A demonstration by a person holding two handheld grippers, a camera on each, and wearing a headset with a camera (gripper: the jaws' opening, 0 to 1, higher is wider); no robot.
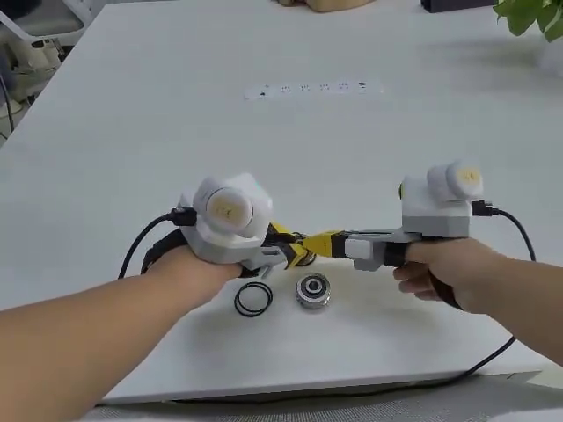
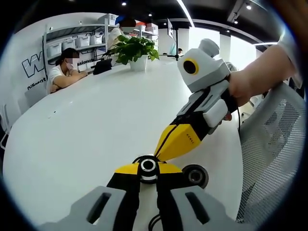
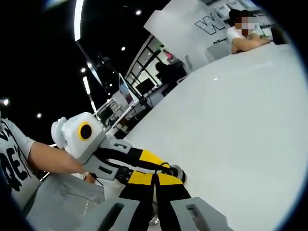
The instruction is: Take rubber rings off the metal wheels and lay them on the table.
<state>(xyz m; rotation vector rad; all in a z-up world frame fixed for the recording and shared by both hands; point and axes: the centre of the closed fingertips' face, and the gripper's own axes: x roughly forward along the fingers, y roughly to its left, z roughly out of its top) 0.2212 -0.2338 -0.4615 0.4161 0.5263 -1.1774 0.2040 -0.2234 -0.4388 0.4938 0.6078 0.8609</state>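
Left gripper (image 2: 148,169) clamps small silver metal wheel (image 2: 148,165) wearing black rubber ring (image 2: 137,159); right gripper (image 2: 161,155), jaws nearly together, touches its rim from the right, ring hold unclear.

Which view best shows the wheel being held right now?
Left gripper view: the held wheel faces the camera, hub clearly visible. Right gripper view catches its edge beyond the jaws; in the head view yellow jaws mostly cover it.

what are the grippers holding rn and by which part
The left gripper clamps a metal wheel by opposite sides of its rim. The right gripper has shut tips at the rubber ring; pinching it or not, cannot tell.
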